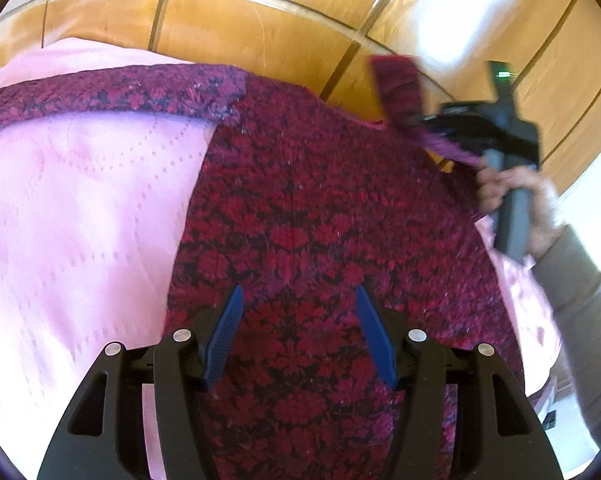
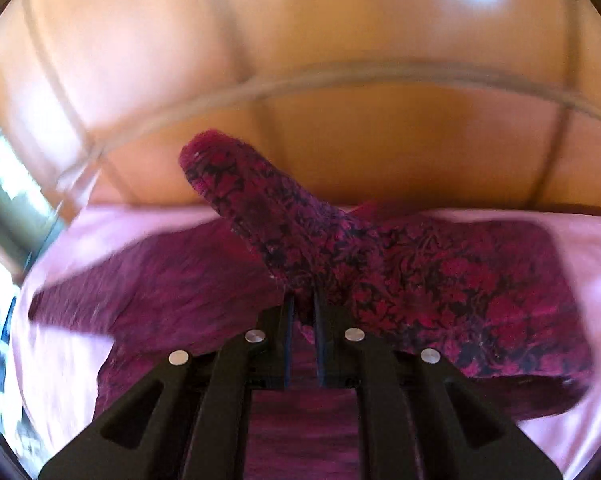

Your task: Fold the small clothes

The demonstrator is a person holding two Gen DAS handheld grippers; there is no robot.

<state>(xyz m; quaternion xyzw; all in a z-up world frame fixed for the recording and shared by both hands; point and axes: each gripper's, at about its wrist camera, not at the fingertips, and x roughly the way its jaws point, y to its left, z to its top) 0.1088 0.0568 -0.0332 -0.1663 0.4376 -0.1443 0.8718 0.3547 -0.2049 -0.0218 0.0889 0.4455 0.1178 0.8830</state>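
A dark red knitted sweater (image 1: pixel 320 208) with a floral pattern lies spread on a pink bedcover (image 1: pixel 80 208). One sleeve stretches left along the far edge. My left gripper (image 1: pixel 299 300) hovers open just above the sweater's body, nothing between its blue fingers. At the right, my right gripper (image 1: pixel 440 132) is shut on the other sleeve (image 1: pixel 400 84) and lifts it off the bed. In the blurred right wrist view the sleeve (image 2: pixel 260 204) rises from the shut gripper (image 2: pixel 302 300), with the sweater body (image 2: pixel 460 288) below.
Wooden panelled wall (image 1: pixel 260 28) stands behind the bed. A person's hand and grey sleeve (image 1: pixel 572 280) hold the right gripper at the right edge. Bare pink cover lies to the left of the sweater.
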